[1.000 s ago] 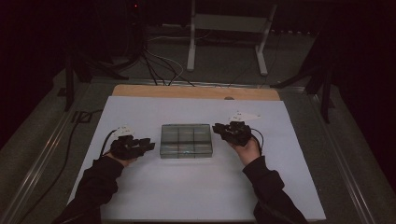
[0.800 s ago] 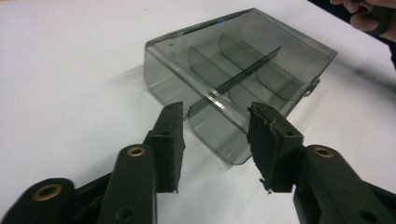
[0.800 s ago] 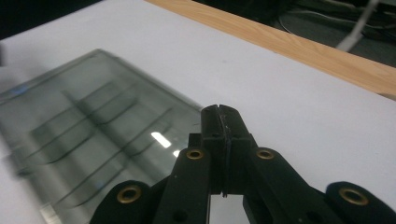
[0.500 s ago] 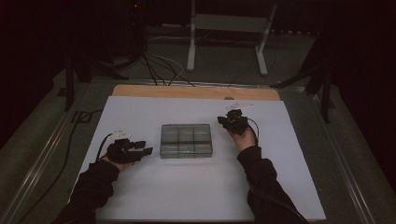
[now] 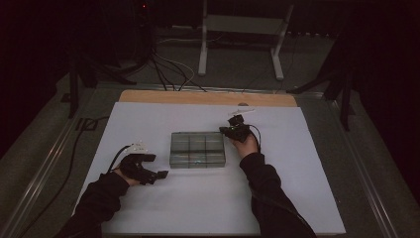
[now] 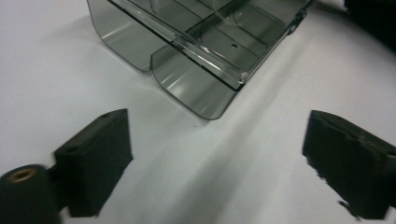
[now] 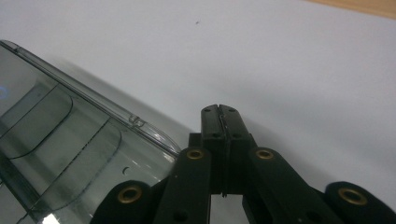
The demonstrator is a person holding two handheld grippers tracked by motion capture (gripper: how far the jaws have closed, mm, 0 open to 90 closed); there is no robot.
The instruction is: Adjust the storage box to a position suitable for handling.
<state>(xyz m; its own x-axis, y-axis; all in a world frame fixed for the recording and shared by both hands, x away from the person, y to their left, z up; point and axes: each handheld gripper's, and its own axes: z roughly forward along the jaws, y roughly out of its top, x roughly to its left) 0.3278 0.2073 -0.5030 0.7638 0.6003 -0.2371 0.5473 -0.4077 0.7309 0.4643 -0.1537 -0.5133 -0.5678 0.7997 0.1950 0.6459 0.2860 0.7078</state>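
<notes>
The left black two-jaw gripper lies low, its jaws just opened wide, nothing between them. The right black two-jaw gripper has its jaws pressed together.

a white sheet covers the bench, whose wooden edge shows along the far side. beyond it stand a pale metal stand and a tangle of dark cables on the floor.

Clear smoky plastic compartment box, lid shut, flat mid white sheet.
</notes>
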